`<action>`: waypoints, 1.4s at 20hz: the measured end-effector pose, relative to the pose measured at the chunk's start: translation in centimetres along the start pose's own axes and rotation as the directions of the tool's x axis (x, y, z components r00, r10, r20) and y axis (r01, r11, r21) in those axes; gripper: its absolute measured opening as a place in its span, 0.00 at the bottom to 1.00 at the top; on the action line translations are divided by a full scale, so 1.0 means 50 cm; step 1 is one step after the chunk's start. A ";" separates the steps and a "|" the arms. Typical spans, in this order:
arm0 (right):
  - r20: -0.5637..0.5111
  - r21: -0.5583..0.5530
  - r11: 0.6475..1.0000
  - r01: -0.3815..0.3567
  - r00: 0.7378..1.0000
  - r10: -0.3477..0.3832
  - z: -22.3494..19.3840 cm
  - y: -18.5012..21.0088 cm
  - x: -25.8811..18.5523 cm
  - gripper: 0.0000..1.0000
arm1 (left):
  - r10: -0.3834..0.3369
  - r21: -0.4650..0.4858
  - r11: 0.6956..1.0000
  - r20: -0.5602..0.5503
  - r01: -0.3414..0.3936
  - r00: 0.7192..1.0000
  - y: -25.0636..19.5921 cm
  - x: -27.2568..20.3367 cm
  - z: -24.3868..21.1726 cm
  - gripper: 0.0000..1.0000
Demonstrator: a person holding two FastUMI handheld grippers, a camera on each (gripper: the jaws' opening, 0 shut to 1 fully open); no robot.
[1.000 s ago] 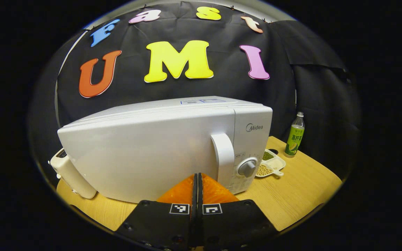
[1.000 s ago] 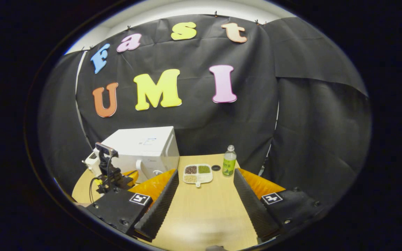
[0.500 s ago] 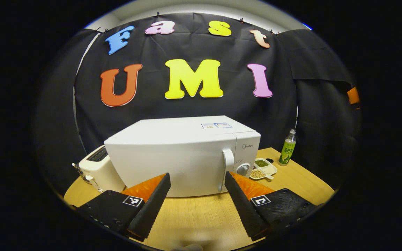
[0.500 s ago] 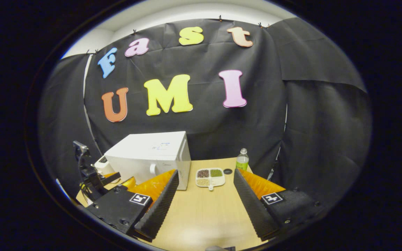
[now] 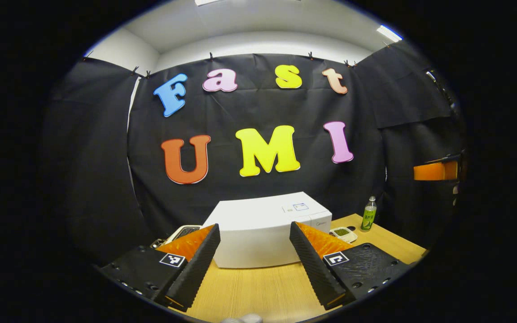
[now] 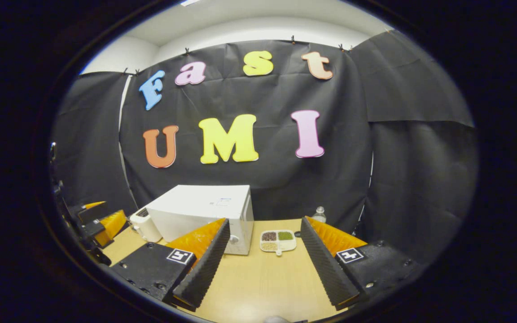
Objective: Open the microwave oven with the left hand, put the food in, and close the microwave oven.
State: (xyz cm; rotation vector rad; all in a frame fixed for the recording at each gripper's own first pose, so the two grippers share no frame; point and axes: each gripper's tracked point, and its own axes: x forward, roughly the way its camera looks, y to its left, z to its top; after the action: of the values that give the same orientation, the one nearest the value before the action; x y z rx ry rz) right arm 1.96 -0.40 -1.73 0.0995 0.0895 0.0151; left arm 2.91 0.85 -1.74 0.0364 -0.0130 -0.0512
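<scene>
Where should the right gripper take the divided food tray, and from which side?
Probably by the small tab jutting from the near rim of the divided tray. Come from the front, with the open jaws of the right gripper above and below it. The tray lies flat, most compartments hold grains, and the microwave stands close on its left.

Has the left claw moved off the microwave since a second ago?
Yes. The left claw has pulled back and opened; the microwave now looks far smaller and farther off in the left gripper view.
</scene>
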 end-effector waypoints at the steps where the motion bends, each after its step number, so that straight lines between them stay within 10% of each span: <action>1: 0.015 -0.002 1.000 0.002 1.000 -0.002 0.007 0.003 -0.007 1.00 | 0.011 0.000 1.000 0.014 -0.011 1.000 0.008 -0.019 0.024 0.96; 28: 0.112 -0.039 0.999 0.013 0.994 -0.008 0.080 0.041 -0.078 0.91 | 0.072 -0.084 0.994 0.083 -0.065 0.994 0.034 -0.089 0.147 0.95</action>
State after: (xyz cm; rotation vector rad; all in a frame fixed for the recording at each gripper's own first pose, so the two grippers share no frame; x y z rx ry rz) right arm -1.59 1.15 2.76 0.0601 -0.0223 0.0008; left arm -1.53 2.52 5.63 -0.0473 -0.0978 0.0160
